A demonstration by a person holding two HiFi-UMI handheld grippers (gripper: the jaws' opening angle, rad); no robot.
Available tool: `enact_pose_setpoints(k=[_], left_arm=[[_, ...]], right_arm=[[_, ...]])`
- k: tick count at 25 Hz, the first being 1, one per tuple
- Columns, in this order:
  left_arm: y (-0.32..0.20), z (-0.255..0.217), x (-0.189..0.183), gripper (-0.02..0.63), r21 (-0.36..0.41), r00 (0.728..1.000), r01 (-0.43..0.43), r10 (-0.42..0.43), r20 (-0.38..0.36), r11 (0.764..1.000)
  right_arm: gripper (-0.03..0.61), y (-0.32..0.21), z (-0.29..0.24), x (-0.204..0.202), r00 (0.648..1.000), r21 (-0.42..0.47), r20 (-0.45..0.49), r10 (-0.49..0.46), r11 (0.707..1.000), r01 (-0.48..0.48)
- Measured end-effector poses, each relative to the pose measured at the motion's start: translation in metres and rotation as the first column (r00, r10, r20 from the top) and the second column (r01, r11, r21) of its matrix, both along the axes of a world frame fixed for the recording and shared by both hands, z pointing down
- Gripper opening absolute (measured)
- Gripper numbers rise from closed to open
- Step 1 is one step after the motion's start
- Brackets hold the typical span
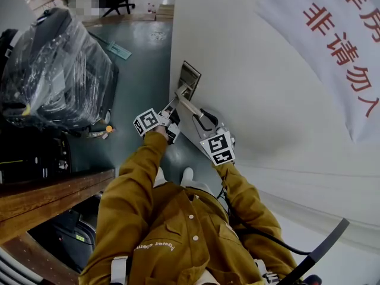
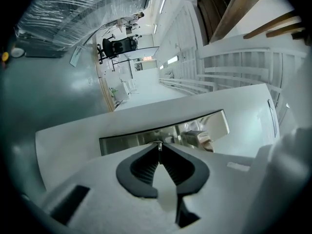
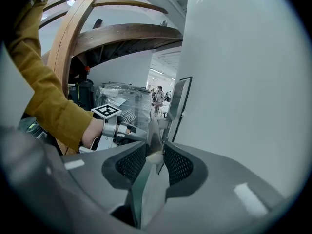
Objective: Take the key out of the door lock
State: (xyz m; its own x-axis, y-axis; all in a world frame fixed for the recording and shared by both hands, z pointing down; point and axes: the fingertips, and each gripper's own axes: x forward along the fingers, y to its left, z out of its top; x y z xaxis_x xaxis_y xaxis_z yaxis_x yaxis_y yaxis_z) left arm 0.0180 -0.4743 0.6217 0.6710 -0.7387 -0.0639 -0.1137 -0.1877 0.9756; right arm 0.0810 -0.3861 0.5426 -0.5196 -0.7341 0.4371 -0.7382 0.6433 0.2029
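Note:
The white door (image 1: 249,70) carries a metal lock plate (image 1: 190,75) with a lever handle (image 1: 191,107). In the head view my left gripper (image 1: 173,103) reaches up to the plate from below left. In the left gripper view its jaws (image 2: 159,149) are shut on a thin metal key (image 2: 159,144) that sticks out of the lock plate (image 2: 141,138). My right gripper (image 1: 202,119) is shut on the lever handle (image 3: 152,135), whose flat metal bar lies between the black pads (image 3: 178,165). The keyhole itself is hidden by the left jaws.
A black load wrapped in clear plastic (image 1: 53,70) stands on the grey-green floor at the left. A wooden stair rail (image 1: 53,195) runs beside my left arm. A white banner with red characters (image 1: 338,46) hangs on the wall to the right.

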Motion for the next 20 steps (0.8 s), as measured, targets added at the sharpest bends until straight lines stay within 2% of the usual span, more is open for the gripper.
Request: enact_pose_setpoints(k=[10, 16, 18, 20], left_arm=[[0.003, 0.0, -0.002, 0.023, -0.021, 1.0, -0.029, 0.029, -0.006, 0.999], [0.007, 0.004, -0.006, 0.02, -0.112, 0.993, -0.058, 0.046, -0.108, 0.992], [0.011, 0.005, -0.011, 0.021, -0.108, 0.992, -0.067, 0.055, -0.114, 0.992], [0.018, 0.001, -0.017, 0.021, -0.06, 0.993, -0.077, 0.071, -0.096, 0.995]], right_arm=[[0.127, -0.001, 0.0, -0.003, 1.0, -0.001, -0.006, 0.004, 1.0, -0.004], [0.127, 0.001, 0.0, -0.003, 1.0, 0.001, -0.009, -0.008, 1.0, 0.008], [0.127, 0.001, 0.0, -0.004, 1.0, 0.001, -0.011, -0.015, 1.0, 0.015], [0.127, 0.002, 0.0, -0.005, 1.0, 0.0, -0.014, -0.019, 1.0, 0.019]])
